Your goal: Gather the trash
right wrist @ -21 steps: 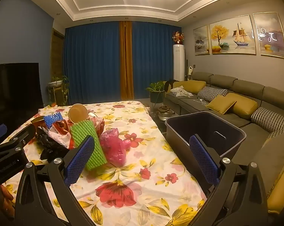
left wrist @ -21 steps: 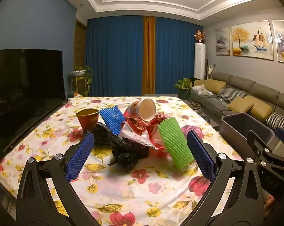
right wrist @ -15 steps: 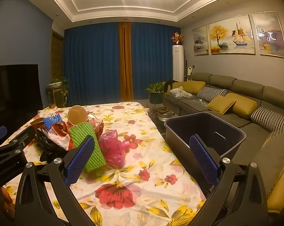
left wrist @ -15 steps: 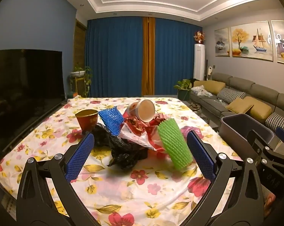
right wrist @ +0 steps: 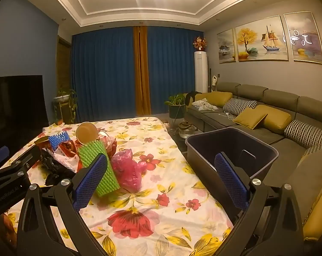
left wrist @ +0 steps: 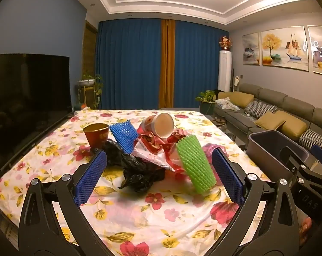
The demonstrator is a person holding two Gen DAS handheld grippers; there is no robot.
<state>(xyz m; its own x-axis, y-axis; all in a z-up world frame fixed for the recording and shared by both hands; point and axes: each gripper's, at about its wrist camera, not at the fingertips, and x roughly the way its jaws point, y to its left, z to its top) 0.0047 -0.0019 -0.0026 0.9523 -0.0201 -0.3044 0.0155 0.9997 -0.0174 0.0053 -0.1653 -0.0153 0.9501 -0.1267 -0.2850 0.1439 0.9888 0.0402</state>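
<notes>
Bare floral tablecloth [left wrist: 161, 209] lies open between the near edge and the trash heap [left wrist: 148, 149]. The green foam net [left wrist: 195, 164] and black bag [left wrist: 139, 170] front the heap, blocking the cups behind. The grey bin [right wrist: 231, 147] stands just beside the table's right edge, its mouth unobstructed.

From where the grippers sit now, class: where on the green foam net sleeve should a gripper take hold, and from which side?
Probably grip the green foam net sleeve across its middle, pads on its two long flanks. It leans tilted against the red-and-white wrapper, so its near face is exposed. Come from the near table edge with the open left gripper, which nearly frames it already. The soft mesh should squash, so close gently.
</notes>
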